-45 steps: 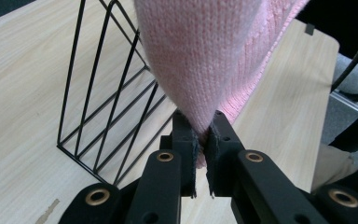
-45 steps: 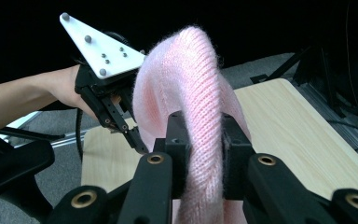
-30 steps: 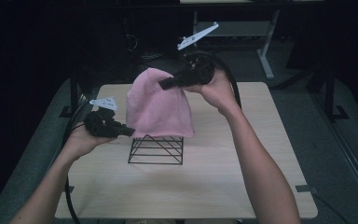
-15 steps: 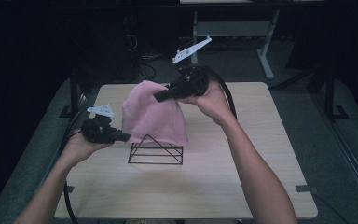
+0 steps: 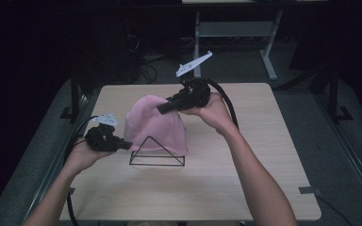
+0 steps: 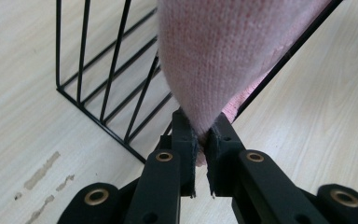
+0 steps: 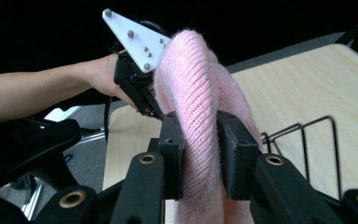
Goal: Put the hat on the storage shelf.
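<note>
Pink knitted cloth (image 5: pixel 156 123) hangs draped over a black wire rack (image 5: pixel 157 151) that stands a little to the 9 o'clock side of the middle of the pale wooden desk (image 5: pixel 264 155). The rack shows a triangular end frame toward the person, and the cloth covers its ridge and its far side, reaching down to the base wire at the frame's 3 o'clock corner.

The left claw (image 5: pixel 125 145) sits at the cloth's 8 o'clock edge, low and just above the desk. In the left gripper view the left claw (image 6: pixel 204 140) is closed on a pointed corner of the cloth (image 6: pixel 214 60), the knit squeezed thin between the two pads, with the rack's slanted wires (image 6: pixel 116 79) running behind it.

The right claw (image 5: pixel 162 108) is at the cloth's 1 o'clock side, higher up, at the top of the drape. In the right gripper view the right claw (image 7: pixel 200 140) has a thick rolled fold of the cloth (image 7: pixel 193 93) between its pads, which touch the knit on both sides; its jaws have just been opening. Beyond that fold, at 11 o'clock in the same view, the left gripper's grey plate (image 7: pixel 137 39) shows, and the rack's wire loops (image 7: pixel 307 135) lie at 3 o'clock.
</note>
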Demonstrator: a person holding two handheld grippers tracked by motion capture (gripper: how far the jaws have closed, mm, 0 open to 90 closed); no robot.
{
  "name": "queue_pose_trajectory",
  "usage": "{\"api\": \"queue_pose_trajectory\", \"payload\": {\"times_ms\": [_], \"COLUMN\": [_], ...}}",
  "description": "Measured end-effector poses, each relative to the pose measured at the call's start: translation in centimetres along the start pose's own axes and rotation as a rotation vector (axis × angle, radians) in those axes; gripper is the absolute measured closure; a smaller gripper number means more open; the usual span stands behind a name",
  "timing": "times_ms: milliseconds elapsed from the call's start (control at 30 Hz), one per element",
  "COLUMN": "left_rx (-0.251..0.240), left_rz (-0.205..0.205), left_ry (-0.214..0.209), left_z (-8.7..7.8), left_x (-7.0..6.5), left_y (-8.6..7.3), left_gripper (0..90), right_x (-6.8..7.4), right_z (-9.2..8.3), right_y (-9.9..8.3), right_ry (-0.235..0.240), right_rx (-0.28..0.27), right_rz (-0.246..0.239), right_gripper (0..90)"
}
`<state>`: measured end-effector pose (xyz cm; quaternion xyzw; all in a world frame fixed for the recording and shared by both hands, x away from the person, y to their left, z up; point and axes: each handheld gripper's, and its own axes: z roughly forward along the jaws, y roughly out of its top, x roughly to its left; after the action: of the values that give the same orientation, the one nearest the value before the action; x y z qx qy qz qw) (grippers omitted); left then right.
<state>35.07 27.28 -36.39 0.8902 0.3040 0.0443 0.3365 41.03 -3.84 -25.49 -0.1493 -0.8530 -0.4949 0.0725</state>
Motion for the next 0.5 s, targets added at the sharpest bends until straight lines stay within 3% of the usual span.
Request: {"api": "queue_pose_trajectory", "payload": {"times_ms": [500], "left_rx": [0.060], "left_rz": [-0.014], "left_ry": [0.027], "left_z": [1.8], "left_x": [0.9], "left_y": [-2.0], "left_gripper": [83.1], "right_x": [-0.2], "right_z": [2.1], "right_y": [-2.2], "right_ry": [0.031], "right_rx": [0.057], "right_rz": [0.014], "right_gripper": [70.0]}}
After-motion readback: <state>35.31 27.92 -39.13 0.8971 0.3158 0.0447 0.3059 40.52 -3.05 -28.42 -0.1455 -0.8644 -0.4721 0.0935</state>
